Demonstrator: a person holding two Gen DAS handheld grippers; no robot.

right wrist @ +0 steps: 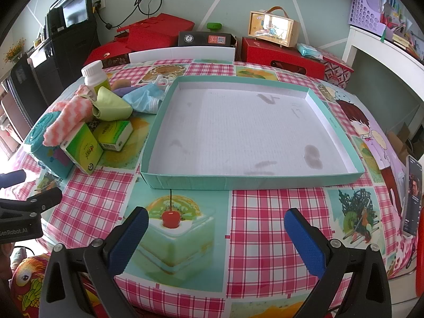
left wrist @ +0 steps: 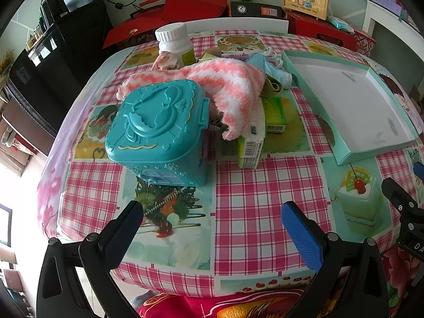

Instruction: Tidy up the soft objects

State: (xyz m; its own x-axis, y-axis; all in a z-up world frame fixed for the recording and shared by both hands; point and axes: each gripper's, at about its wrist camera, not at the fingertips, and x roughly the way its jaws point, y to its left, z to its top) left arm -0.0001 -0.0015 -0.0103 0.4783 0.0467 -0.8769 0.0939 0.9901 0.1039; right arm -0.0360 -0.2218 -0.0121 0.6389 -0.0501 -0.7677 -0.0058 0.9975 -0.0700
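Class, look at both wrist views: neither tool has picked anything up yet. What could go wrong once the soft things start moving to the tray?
1. The pink-and-white fuzzy cloth drapes over the teal plastic case and green boxes; pulling it might topple a box.
2. The white bottle stands just behind the pile and could be knocked.
3. The blue face mask lies against the tray wall; its loops may snag.

The left gripper (right wrist: 16, 212), seen from the right wrist, carries the white print "GenRobot.AI". The other gripper's body (left wrist: 413, 241), at the right edge of the left view, shows only "DA". Other labels are too blurred to read.
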